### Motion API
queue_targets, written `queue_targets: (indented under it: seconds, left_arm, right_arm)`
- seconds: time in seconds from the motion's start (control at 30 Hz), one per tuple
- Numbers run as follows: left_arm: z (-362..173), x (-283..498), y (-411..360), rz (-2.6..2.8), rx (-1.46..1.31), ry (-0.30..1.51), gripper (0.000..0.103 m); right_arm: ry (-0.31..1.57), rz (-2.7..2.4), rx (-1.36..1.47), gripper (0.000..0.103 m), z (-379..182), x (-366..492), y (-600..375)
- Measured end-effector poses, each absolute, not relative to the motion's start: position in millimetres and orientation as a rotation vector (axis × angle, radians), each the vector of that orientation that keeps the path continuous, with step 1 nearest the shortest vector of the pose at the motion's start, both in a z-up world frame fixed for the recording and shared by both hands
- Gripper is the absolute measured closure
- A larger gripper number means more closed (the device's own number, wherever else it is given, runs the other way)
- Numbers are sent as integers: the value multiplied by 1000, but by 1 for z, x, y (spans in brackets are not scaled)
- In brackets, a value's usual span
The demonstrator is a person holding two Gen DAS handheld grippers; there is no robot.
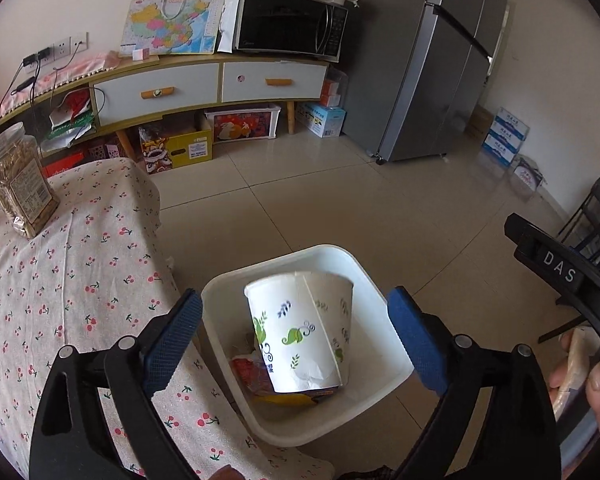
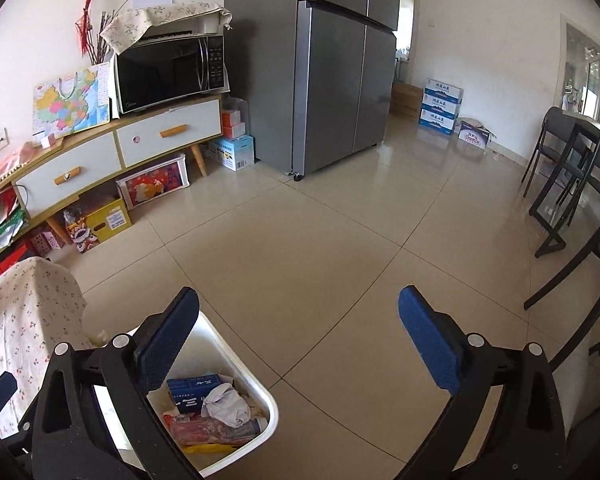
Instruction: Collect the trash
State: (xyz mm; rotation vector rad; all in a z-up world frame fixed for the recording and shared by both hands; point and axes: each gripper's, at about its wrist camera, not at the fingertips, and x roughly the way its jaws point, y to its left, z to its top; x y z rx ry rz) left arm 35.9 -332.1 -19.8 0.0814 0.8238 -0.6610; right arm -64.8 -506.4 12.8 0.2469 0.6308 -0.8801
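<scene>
A white trash bin [image 1: 384, 300] stands on the floor beside the table. Inside it a white paper cup with green leaf print [image 1: 300, 336] lies tilted on red and yellow wrappers [image 1: 256, 380]. My left gripper [image 1: 294, 300] hangs open above the bin, its blue pads [image 1: 172, 340] wide apart and clear of the cup. In the right wrist view the bin [image 2: 260, 392] sits at the lower left, holding a blue box [image 2: 192, 392], crumpled white paper [image 2: 224, 404] and a red wrapper [image 2: 204, 432]. My right gripper [image 2: 300, 300] is open and empty over the floor tiles.
A table with a cherry-print cloth [image 1: 60, 300] is left of the bin, with a glass jar [image 1: 18, 184] on it. A low cabinet [image 1: 212, 80] with a microwave [image 1: 288, 24], a grey fridge [image 2: 332, 64], floor boxes [image 2: 440, 106] and black chairs [image 2: 572, 184] ring the tiled floor.
</scene>
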Motion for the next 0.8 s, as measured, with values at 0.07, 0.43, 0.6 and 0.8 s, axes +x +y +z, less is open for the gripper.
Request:
queue_targets:
  seconds: [0.07,0.43,0.6,0.8]
  left_arm:
    - [-19,39,-320,-659,63,845,11]
    - [10,33,-185,-300,147,684,7]
    - [21,29,-130,-113,249,626,7]
    - [25,26,-56,-66,192,642,7]
  right_arm:
    - [626,-855,235,7,15,-61,-498]
    - [591,-612,30,7,27,-18,-363]
    - [567,-468,73,7,33,-11,-301]
    - [517,-409,55,7,32,-10,-237]
